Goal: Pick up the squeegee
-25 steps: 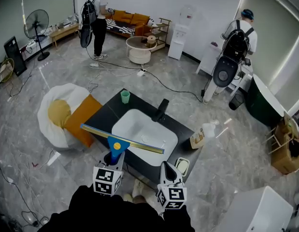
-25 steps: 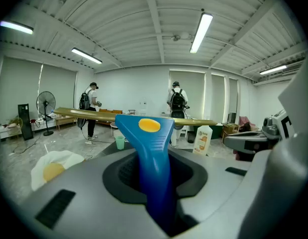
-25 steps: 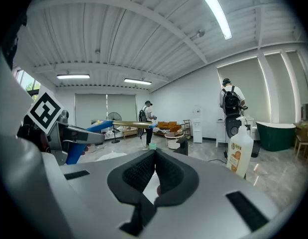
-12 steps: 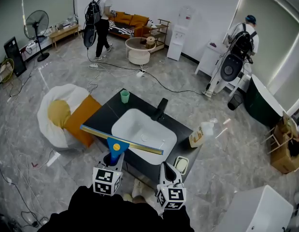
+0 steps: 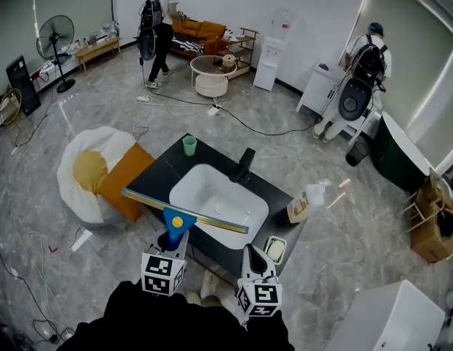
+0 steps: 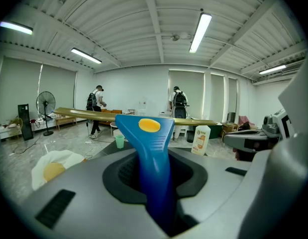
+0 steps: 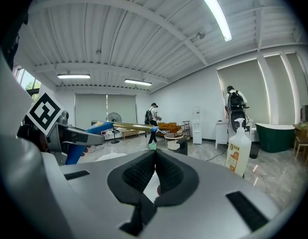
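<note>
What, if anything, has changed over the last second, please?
Only bystanders moved: the person at the top walked right, nearer the sofa. The left gripper still holds the squeegee by its blue handle over the sink, and the right gripper remains shut and empty.

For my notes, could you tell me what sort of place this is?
Probably a mock-up studio, not a home: a freestanding sink counter mid-floor, loose cables, a sofa beyond.

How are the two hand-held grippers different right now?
The left hand-held gripper grips the squeegee by its blue handle; the right hand-held gripper holds nothing. The left one's jaws stand apart round the handle; the right one's are pressed together. Both point toward the black sink counter.
</note>
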Motion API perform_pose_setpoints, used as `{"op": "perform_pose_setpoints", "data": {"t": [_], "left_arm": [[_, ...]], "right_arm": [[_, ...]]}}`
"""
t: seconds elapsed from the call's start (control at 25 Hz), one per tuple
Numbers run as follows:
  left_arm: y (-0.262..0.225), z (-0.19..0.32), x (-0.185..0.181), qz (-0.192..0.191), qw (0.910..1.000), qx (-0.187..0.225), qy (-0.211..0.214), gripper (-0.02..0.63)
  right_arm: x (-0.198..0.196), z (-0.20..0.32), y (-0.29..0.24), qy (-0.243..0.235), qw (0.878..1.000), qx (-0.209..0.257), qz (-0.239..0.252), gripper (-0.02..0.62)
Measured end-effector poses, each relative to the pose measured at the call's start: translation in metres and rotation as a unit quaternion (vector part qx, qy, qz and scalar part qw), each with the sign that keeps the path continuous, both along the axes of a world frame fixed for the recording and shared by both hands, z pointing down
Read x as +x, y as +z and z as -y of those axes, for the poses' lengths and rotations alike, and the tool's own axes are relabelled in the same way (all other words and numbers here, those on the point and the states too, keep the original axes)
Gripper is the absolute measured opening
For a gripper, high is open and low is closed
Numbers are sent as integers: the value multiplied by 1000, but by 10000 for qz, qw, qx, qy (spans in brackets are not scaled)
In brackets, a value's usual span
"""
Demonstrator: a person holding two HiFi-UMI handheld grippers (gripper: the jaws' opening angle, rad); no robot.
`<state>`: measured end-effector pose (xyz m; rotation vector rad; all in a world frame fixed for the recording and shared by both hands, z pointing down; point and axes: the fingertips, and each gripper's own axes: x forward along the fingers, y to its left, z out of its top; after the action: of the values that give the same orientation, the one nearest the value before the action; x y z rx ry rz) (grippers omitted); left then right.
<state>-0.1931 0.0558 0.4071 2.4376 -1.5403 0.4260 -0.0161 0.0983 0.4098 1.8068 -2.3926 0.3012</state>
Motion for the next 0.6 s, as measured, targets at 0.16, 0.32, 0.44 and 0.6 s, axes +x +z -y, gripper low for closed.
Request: {"op": "perform_pose_setpoints", "data": {"t": [0.16, 0.32, 0.44, 0.6], "left_arm": [[2, 1, 1, -3, 10000, -15, -1, 98], [1, 3, 3, 6, 10000, -26, 3, 98], [1, 5, 5, 14, 10000, -37, 5, 98], [4, 7, 6, 13, 10000, -36, -9, 98]], "right_arm": [[1, 1, 2, 14, 10000, -27, -3, 15], [2, 2, 1, 10, 10000, -35, -3, 15], [4, 5, 1, 5, 10000, -38, -4, 15], [5, 7, 4, -5, 10000, -50, -5, 15]]}}
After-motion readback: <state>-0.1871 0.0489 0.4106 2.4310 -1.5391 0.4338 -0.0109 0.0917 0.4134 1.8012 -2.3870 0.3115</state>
